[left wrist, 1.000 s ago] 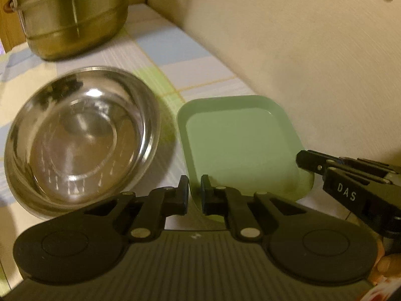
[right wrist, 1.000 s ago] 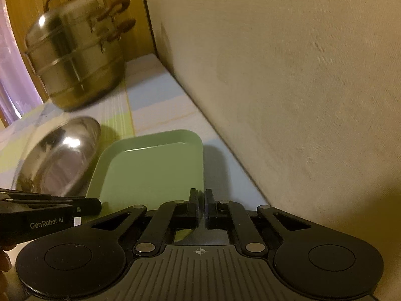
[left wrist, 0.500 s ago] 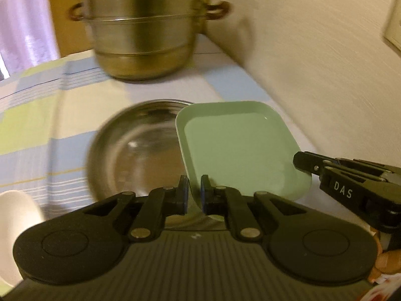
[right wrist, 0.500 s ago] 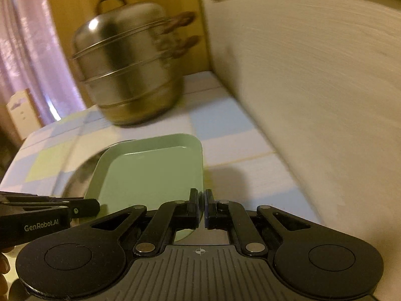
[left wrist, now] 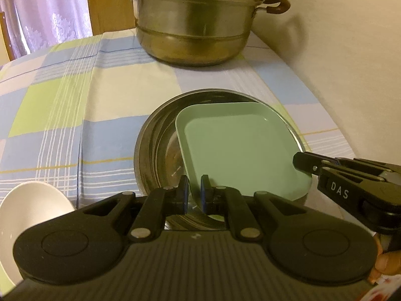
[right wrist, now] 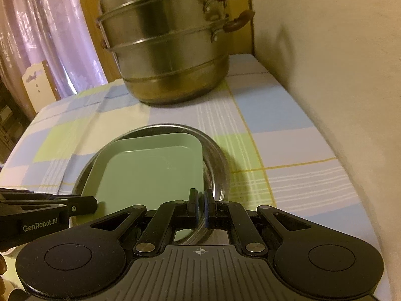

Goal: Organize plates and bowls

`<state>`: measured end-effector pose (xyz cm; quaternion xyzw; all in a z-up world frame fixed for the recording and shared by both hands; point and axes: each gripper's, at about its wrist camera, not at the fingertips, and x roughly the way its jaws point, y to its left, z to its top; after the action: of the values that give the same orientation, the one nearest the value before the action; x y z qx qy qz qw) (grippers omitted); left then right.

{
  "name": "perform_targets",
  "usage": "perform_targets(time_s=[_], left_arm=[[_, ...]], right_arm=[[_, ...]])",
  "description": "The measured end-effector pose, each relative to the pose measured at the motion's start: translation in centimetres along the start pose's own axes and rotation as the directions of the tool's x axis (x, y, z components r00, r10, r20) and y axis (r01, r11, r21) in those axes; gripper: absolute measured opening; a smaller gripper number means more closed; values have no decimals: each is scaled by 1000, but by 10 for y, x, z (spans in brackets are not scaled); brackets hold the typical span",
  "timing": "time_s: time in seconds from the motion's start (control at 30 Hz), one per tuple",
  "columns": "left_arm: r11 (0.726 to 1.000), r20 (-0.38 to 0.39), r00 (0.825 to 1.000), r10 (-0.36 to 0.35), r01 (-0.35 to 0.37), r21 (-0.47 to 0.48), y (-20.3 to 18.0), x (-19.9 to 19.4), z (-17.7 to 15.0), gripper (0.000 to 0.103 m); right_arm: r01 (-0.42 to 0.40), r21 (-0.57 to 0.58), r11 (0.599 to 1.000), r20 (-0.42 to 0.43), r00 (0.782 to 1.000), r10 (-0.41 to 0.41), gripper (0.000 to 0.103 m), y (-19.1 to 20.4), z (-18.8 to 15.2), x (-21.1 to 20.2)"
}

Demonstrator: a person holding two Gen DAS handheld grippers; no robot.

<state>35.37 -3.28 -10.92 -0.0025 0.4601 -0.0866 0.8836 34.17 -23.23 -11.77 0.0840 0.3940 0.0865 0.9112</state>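
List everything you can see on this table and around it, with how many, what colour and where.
Plate: one, pale green, square, held over the steel bowl by both grippers.
Steel bowl: one, silver, mid-table under the plate.
Steamer pot: one, steel with brown handles, far end of table.
White bowl: one, near left edge.
Tablecloth: one, blue, green and cream checks.
Curtain: lilac, behind table.
Wall: cream, on the right.
Left gripper: black, shut on the plate's near rim.
Right gripper: black, shut on the plate's rim.
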Motion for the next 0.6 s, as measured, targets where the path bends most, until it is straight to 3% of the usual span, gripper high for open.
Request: perform_targets(time_s=[0.37,0.6], left_arm=[[1000,-34,999,-3,3,-4,9,16,2,10],[1000,-12,1000,-20,20,-6,13,0,8,10]], right_arm=[[20,0,1000,-16,1000,-20,4,5,1,15],[-3,40,999,26,1000,2,4,1,10,-6]])
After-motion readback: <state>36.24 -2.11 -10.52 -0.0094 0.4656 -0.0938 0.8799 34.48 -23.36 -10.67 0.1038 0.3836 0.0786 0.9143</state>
